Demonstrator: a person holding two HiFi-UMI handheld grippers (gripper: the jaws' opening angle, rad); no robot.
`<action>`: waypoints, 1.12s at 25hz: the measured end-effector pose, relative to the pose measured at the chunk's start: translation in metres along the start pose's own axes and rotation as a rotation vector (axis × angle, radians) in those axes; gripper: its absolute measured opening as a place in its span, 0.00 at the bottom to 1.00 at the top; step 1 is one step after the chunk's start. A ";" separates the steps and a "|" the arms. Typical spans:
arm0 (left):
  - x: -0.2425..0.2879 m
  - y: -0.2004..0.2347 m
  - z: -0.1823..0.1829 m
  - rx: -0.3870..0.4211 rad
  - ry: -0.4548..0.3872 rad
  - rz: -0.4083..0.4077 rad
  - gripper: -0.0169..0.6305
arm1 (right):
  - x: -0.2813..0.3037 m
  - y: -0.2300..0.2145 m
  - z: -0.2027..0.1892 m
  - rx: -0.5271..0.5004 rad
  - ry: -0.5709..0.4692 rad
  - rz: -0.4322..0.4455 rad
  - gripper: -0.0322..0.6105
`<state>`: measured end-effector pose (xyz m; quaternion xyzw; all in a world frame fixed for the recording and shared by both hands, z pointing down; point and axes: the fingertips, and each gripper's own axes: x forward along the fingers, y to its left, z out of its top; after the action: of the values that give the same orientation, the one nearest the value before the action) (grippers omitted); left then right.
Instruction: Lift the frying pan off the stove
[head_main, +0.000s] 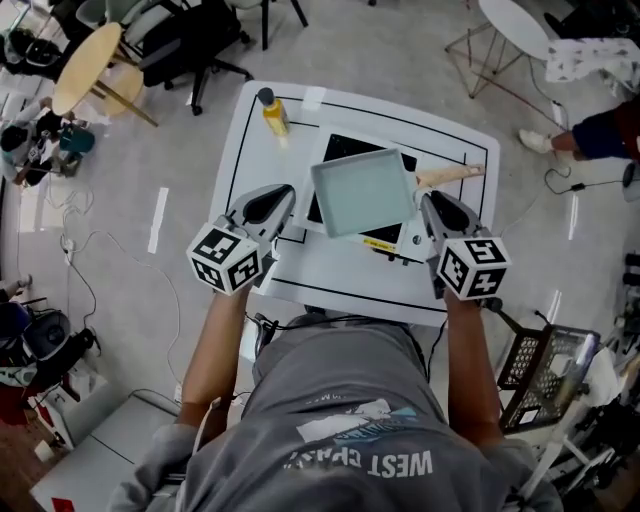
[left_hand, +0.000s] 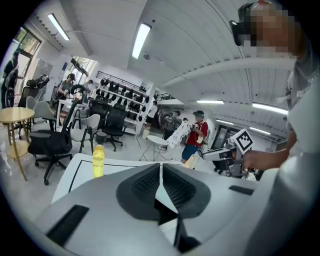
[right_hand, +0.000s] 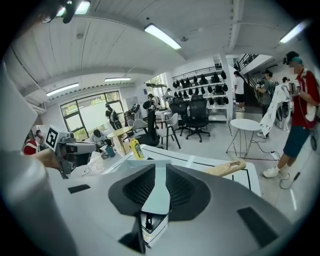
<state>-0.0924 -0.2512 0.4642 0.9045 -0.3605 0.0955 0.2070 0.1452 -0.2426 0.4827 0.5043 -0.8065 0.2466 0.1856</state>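
Square pale-blue frying pan (head_main: 362, 190) with a wooden handle sits over the stove (head_main: 345, 146). Right of the stove, my right gripper (head_main: 427, 203) has its jaws slightly parted about the pan's edge. Left of the stove, my left gripper (head_main: 287, 194) is closed and empty

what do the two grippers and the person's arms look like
Both the left gripper and right gripper have pale grey shells with black ribbed pads, each carrying a white cube of black square markers. The person wears a grey short-sleeved t-shirt with white print.
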 end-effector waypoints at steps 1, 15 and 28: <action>0.004 0.002 -0.004 -0.012 0.007 -0.001 0.03 | 0.004 -0.002 -0.005 0.008 0.010 0.002 0.17; 0.046 0.021 -0.053 -0.124 0.105 -0.006 0.16 | 0.047 -0.021 -0.060 0.145 0.148 0.043 0.32; 0.076 0.021 -0.082 -0.196 0.175 -0.017 0.32 | 0.071 -0.026 -0.087 0.272 0.200 0.115 0.35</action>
<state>-0.0541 -0.2752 0.5690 0.8712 -0.3412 0.1365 0.3256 0.1428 -0.2528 0.5976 0.4508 -0.7707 0.4125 0.1806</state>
